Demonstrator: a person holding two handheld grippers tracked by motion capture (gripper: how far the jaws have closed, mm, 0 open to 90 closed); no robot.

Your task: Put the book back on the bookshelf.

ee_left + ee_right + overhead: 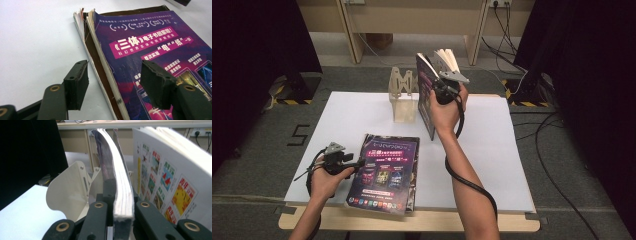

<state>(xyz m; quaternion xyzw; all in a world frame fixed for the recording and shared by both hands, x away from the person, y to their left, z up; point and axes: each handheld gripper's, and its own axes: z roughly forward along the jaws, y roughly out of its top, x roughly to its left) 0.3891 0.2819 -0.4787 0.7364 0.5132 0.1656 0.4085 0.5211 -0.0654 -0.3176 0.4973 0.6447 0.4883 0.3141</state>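
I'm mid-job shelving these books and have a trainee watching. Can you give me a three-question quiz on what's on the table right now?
1. True or false: the right gripper is clamped on an upright purple-covered book.
2. Which is true of the left gripper? A) shut on a page; B) open, jaws either side of the edge of the flat purple book; C) holding the rack.
3. What stands on the white sheet just left of the held book in the high view?

Key: 1 true. 2 B. 3 A cream book rack.
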